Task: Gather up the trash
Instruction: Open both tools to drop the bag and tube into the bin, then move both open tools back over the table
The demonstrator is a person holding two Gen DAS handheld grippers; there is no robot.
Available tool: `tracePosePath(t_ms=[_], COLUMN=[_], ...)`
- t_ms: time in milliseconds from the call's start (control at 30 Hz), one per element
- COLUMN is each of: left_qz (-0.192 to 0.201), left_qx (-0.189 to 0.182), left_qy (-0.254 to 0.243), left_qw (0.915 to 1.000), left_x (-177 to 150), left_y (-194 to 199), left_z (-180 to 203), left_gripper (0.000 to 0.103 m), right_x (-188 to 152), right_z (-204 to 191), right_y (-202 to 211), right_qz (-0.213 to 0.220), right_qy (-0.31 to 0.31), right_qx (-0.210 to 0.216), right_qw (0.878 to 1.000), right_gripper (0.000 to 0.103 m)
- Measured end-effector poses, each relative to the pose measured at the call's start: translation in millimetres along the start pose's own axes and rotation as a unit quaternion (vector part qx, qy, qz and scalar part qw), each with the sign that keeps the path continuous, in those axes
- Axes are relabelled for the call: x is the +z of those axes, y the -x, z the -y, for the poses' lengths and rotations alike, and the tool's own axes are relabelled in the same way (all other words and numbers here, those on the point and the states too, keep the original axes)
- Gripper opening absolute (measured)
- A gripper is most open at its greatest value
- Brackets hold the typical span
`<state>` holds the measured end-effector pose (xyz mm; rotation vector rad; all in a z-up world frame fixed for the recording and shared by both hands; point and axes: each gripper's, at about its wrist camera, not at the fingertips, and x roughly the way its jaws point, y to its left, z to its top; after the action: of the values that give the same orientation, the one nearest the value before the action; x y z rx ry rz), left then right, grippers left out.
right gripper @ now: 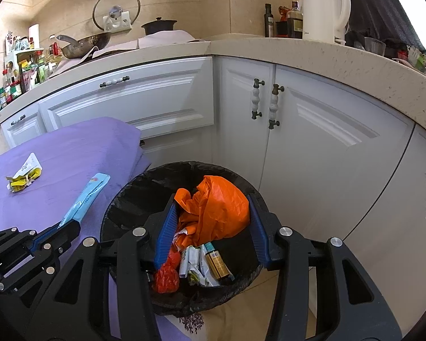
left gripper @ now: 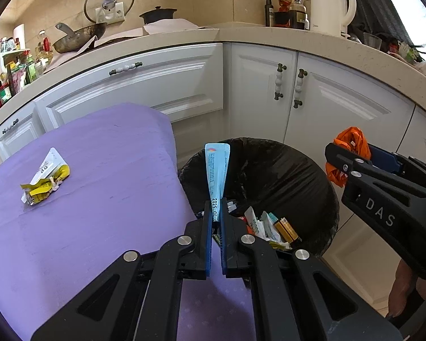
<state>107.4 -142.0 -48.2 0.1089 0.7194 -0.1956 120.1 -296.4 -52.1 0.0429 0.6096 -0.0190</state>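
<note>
Bin [right gripper: 133, 196]: wrappers, bottle [right gripper: 218, 264]. Left hand-held gripper [left gripper: 216, 213] pinches sachet [left gripper: 217, 170]; right [right gripper: 213, 210] clamps orange bag [right gripper: 218, 207].

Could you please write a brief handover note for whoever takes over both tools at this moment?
Left tool: shut on the blue sachet, at the bin's near rim.
Right tool: around the orange plastic bag above the trash bin; grip unclear, jaws spread wide.
Done: several wrappers and a small bottle already lie in the bin.
Left: drop both items, then collect the yellow wrapper from the purple table.
</note>
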Motion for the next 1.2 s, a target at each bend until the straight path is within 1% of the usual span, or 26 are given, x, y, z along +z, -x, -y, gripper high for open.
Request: tracePosePath(t_ms=[233,367,433,467,500,567,600,700,767,800,833,867,933,1000,1133,1200], left_qz=[-0.021,-0.03,-0.036,-0.039,-0.041,-0.043,-0.042,-0.039,-0.037,-0.035,-0.034,-0.034,-0.035,-0.031,-0.016,-0.012], left_qx=[-0.008,-0.004,-0.005,-0.007,-0.006,-0.007,-0.007,-0.009,-0.008,-0.006,-0.004,-0.003,0.001,0.007,0.037,0.053], left_qy=[0.015,0.016,0.022,0.025,0.027,0.031,0.032,0.034,0.035,0.035,0.037,0.039,0.046,0.053,0.062,0.067], left_qw=[0.9996,0.9994,0.9991,0.9989,0.9988,0.9986,0.9986,0.9986,0.9987,0.9987,0.9988,0.9987,0.9983,0.9981,0.9973,0.9963], left_x=[5,6,5,5,5,5,5,6,7,8,8,9,10,10,9,7], left_y=[-11,-15,-17,-19,-19,-20,-19,-16,-14,-12,-10,-8,-4,1,14,20], left_z=[2,4,3,3,2,1,1,0,-2,-3,-6,-9,-17,-26,-54,-70], left_gripper=[0.006,0.006,0.01,0.011,0.014,0.021,0.028,0.034,0.041,0.047,0.049,0.05,0.056,0.057,0.061,0.061], right_x=[1,0,0,0,0,0,-1,0,1,2,3,5,8,11,16,19], right_z=[5,6,7,8,9,9,9,8,6,5,2,0,-5,-14,-41,-57], right_y=[-13,-18,-20,-20,-20,-19,-19,-18,-16,-16,-15,-14,-12,-11,-9,-8], right_qz=[-0.006,-0.013,-0.016,-0.015,-0.014,-0.015,-0.016,-0.017,-0.017,-0.017,-0.018,-0.018,-0.02,-0.023,-0.025,-0.025], right_qy=[-0.003,-0.005,-0.008,-0.01,-0.013,-0.017,-0.017,-0.019,-0.021,-0.02,-0.019,-0.019,-0.022,-0.027,-0.022,-0.015], right_qx=[-0.002,0.001,0.001,-0.002,-0.003,-0.002,-0.003,-0.006,-0.005,-0.005,-0.004,-0.004,0.002,0.014,0.037,0.049], right_qw=[1.0,1.0,1.0,1.0,1.0,1.0,1.0,1.0,1.0,1.0,1.0,1.0,1.0,0.999,0.999,0.998], right_gripper=[0.046,0.047,0.054,0.059,0.061,0.061,0.061,0.061,0.061,0.061,0.061,0.061,0.061,0.061,0.061,0.061])
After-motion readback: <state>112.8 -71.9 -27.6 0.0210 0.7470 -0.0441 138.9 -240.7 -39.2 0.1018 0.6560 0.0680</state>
